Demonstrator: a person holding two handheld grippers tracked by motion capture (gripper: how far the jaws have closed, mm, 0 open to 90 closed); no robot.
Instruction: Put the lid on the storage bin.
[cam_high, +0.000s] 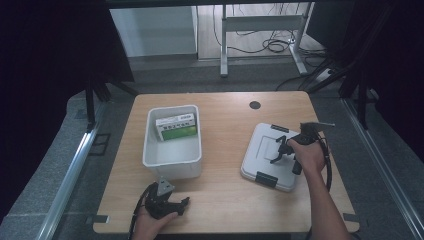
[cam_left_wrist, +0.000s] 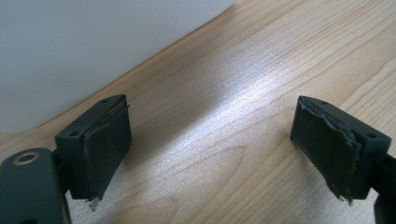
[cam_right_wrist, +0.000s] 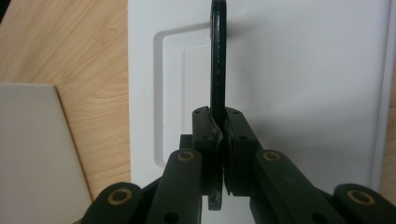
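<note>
Wooden table (cam_high: 225, 150), person standing at the near edge, a gripper in each hand. Right gripper (cam_high: 281, 150) sits over the white lid (cam_high: 260, 150), which lies flat on the right half of the table, well apart from the bin. In the right gripper view the jaws are pressed together on the lid's black handle (cam_right_wrist: 218, 60); the handle stands up on edge from the recessed panel in the middle of the lid and runs straight away from the pads. The lid has dark latches, one at the far edge (cam_high: 279, 128) and one at the near edge (cam_high: 266, 179). Left gripper (cam_high: 175, 206) rests low near the front edge of the table, just in front of the white bin (cam_high: 172, 162); in the left gripper view its pads (cam_left_wrist: 107, 144) stand wide apart with only bare wood between them, the bin's wall close by at upper left. The bin is open on top, on the left half of the table, with a green and white box (cam_high: 176, 127) lying inside against its far wall.
</note>
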